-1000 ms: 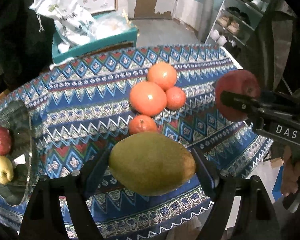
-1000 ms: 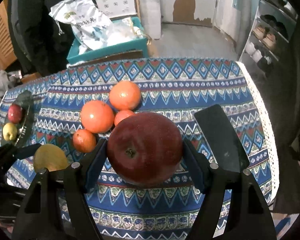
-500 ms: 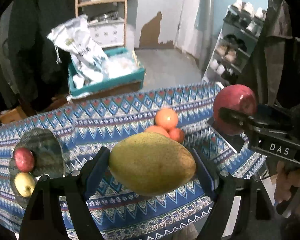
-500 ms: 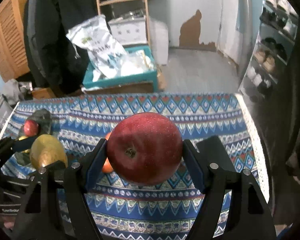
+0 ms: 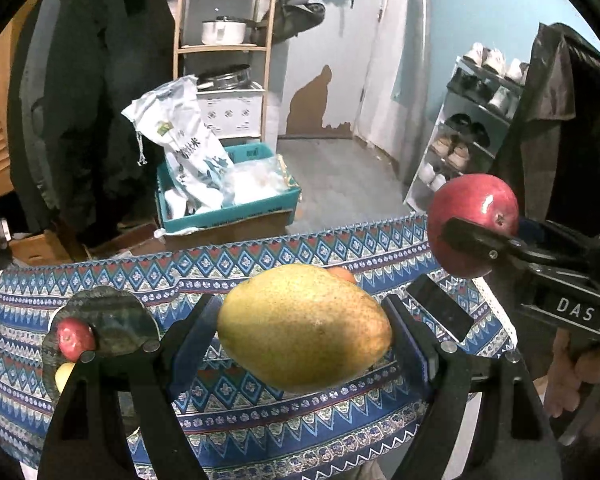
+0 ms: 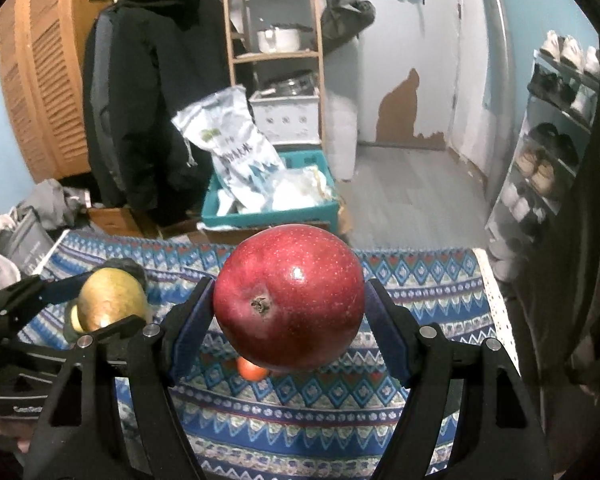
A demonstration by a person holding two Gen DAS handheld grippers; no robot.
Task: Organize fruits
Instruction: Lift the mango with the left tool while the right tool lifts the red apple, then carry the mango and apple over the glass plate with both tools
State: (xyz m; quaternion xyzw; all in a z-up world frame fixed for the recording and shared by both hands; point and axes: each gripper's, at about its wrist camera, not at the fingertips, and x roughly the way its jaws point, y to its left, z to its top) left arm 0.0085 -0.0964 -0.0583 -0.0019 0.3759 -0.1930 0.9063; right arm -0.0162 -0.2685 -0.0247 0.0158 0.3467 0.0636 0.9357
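Above the table (image 5: 100,276), the left claw (image 5: 304,328) is clamping a mango (image 5: 300,330); the right claw (image 6: 288,312) is clamping a red apple (image 6: 290,300).

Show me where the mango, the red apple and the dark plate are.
mango (image 5: 304,328), left wrist view, middle of its skin
red apple (image 6: 290,300), right wrist view, front face
dark plate (image 5: 118,320), left wrist view, bare centre

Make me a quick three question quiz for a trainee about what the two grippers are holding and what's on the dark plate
1. True or false: the left gripper is clamped on a red apple.
2. Which fruit does the right gripper hold? A) orange B) red apple C) mango
3. Fill in: the dark plate on the patterned tablecloth carries a small red fruit and a ____ one.

Key: 1 false; 2 B; 3 yellow.
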